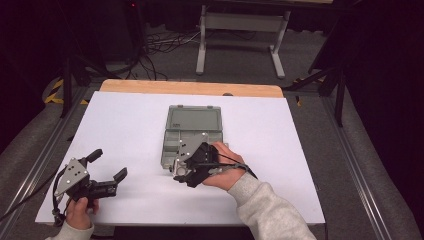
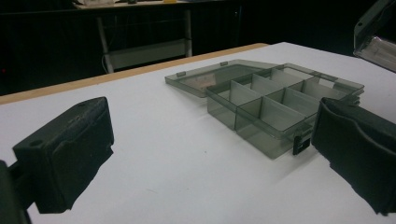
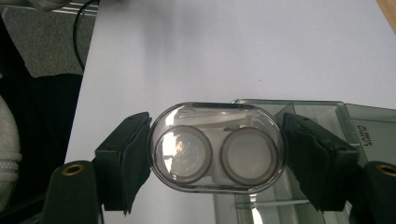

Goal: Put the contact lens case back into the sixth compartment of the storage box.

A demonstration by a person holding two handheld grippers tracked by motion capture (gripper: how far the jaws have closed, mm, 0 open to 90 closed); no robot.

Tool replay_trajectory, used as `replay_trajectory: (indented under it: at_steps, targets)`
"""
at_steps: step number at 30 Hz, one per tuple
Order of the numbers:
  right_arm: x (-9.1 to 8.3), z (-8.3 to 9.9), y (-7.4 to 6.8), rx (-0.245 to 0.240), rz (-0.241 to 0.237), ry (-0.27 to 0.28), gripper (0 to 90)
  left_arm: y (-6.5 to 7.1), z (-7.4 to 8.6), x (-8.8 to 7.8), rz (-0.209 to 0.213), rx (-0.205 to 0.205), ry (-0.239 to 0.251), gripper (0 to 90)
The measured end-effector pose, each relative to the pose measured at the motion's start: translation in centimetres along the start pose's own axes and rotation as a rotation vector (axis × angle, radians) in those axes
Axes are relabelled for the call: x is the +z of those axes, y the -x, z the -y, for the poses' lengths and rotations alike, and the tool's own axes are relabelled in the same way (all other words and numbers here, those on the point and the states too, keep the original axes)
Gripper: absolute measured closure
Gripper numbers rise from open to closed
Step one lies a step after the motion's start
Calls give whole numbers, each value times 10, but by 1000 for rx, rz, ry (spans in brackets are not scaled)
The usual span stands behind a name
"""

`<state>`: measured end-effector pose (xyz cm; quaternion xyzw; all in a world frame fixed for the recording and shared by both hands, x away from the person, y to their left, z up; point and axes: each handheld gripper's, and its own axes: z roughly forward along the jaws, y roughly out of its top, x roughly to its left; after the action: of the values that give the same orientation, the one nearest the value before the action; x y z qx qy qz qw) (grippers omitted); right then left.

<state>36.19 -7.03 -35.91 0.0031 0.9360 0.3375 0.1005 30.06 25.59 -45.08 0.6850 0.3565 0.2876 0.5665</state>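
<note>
Case point(image 3: 217, 147) clamped between right claw point(image 3: 217, 154) pads.

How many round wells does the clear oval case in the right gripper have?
2. Clear oval plastic case, clamped by its ends between the right gripper's black fingers: one round well sits left, the other right, in the right gripper view.

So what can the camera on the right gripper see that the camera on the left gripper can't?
The right gripper view shows a clear oval case with two round wells, squeezed between the right gripper jaws. The left gripper view shows the left gripper with open jaws and nothing between them, plus the box's lid lying flat open. Both show the grey compartment box on the white table.
</note>
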Motion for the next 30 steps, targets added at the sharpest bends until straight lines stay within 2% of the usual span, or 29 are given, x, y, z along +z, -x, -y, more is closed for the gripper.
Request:
replay_trajectory:
  at_steps: [11,30]
  targets:
    - [-3,-5,8,-5,18,-3,267,0,0,0,2,3,-1,0]
    - [2,-7,30,5,46,-14,267,0,0,0,1,4,0,0]
